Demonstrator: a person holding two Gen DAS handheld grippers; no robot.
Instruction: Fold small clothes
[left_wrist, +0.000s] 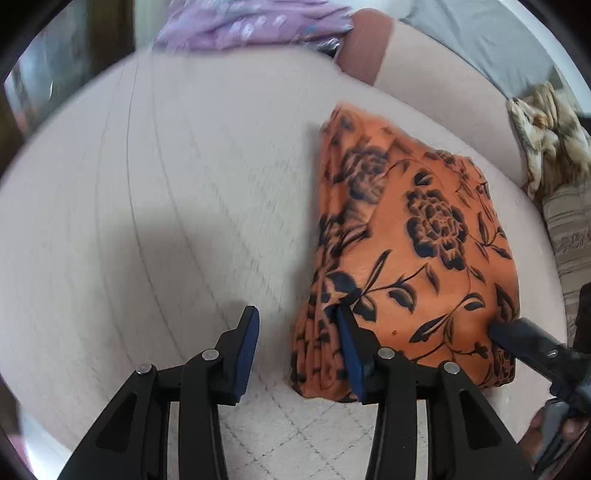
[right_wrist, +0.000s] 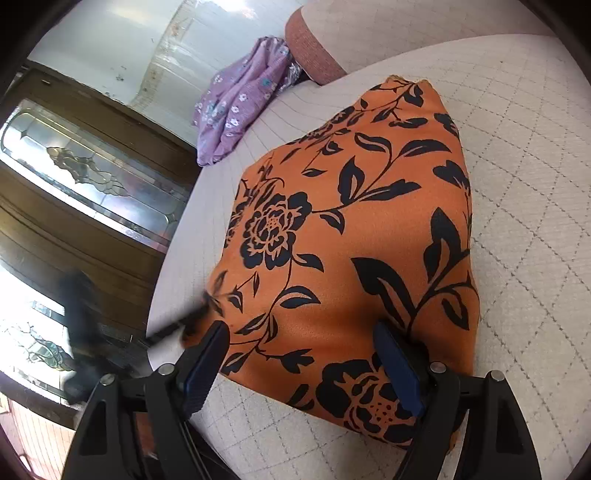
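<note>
Orange floral garment (right_wrist: 332, 236) lengthwise away

Bare quilted mattress (left_wrist: 155, 206) lies open left of the folded orange floral cloth (left_wrist: 417, 251). Crumpled lilac garment (right_wrist: 236, 110) and bolster (right_wrist: 314, 55) block the far edge; a beige bundle (left_wrist: 546, 140) crowds the right side.

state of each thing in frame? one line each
orange floral cloth: folded into a bundle, lying on the quilted bed cover
left tongs: open, one pad at the cloth's near left edge, gripping nothing
right tongs: open wide, over the cloth's near end
purple garment: crumpled, unfolded, at the far edge
</note>
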